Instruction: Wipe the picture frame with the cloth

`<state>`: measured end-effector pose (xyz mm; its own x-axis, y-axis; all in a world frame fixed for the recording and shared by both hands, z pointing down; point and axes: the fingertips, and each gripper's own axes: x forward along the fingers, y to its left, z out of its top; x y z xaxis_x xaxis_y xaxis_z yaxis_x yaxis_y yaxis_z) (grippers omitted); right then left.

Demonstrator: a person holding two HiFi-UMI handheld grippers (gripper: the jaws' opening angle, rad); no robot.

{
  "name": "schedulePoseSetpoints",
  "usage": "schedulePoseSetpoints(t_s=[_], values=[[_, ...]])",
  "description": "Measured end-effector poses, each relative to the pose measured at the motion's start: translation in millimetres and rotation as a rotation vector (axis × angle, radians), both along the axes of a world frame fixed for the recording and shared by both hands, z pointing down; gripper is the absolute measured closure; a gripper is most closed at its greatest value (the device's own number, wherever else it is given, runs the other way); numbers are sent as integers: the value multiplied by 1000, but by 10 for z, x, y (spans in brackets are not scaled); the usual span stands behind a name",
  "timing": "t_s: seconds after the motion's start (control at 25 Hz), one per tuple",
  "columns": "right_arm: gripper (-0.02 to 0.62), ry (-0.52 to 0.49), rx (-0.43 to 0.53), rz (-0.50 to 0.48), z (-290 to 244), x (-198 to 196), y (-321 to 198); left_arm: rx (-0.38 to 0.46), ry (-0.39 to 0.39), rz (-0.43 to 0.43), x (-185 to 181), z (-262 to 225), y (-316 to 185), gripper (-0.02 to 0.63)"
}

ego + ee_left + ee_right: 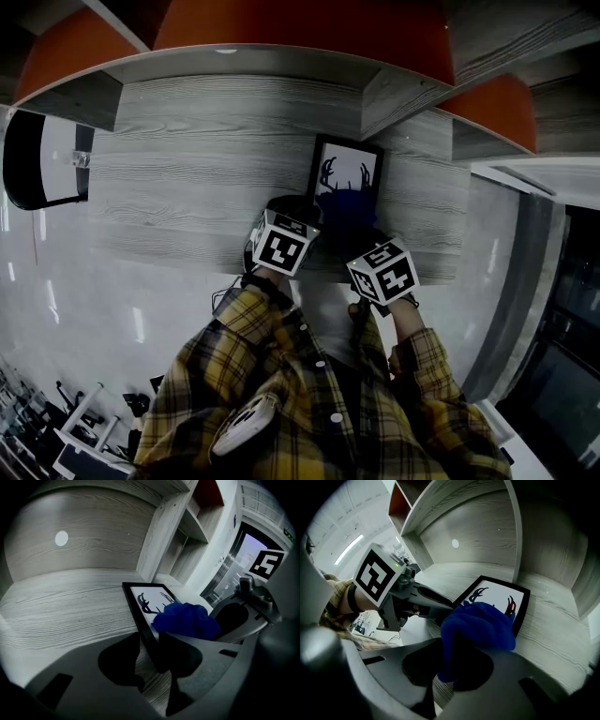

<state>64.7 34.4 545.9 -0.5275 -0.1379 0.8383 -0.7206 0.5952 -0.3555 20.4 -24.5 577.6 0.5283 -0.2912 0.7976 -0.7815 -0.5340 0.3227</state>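
A black picture frame (345,169) with an antler drawing sits on the grey wood shelf (197,187). My left gripper (152,660) is shut on the picture frame (136,604), clamping its near left edge. My right gripper (447,667) is shut on a bunched blue cloth (480,623). The cloth (345,208) rests on the lower part of the picture and hides it there. In the head view the left gripper (291,217) and right gripper (367,246) meet at the frame's near end. The blue cloth (185,620) lies just right of the left jaws.
An upright wood divider (403,98) stands right of the frame, with orange panels (300,23) above. The shelf stretches wide to the left. A dark rounded object (37,159) hangs at the far left. The person's plaid sleeves (281,375) fill the foreground.
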Motion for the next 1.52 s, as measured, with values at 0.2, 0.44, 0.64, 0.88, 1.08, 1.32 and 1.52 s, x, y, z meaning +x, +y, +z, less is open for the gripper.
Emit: schedulePoseSetpoints(t_s=[0.2, 0.44, 0.64, 0.88, 1.08, 1.32, 1.52], values=[[543, -77, 104, 85, -354, 14, -360, 1, 1, 2, 10, 5, 4, 476], [543, -86, 387, 188, -726, -39, -1394, 10, 14, -5, 18, -6, -15, 476], [543, -8, 373, 164, -313, -180, -1818, -2, 23, -4, 13, -5, 8, 476], [545, -10, 242, 156, 93, -221, -1702, 26, 31, -16, -3, -4, -58, 477], [544, -67, 108, 138, 85, -276, -1411, 18, 32, -24, -17, -8, -40, 479], [545, -155, -42, 148, 95, -322, -1019, 20, 35, -24, -9, 3, -44, 480], [543, -215, -113, 166, 71, -335, -790, 17, 29, -14, -21, 1, -33, 480]])
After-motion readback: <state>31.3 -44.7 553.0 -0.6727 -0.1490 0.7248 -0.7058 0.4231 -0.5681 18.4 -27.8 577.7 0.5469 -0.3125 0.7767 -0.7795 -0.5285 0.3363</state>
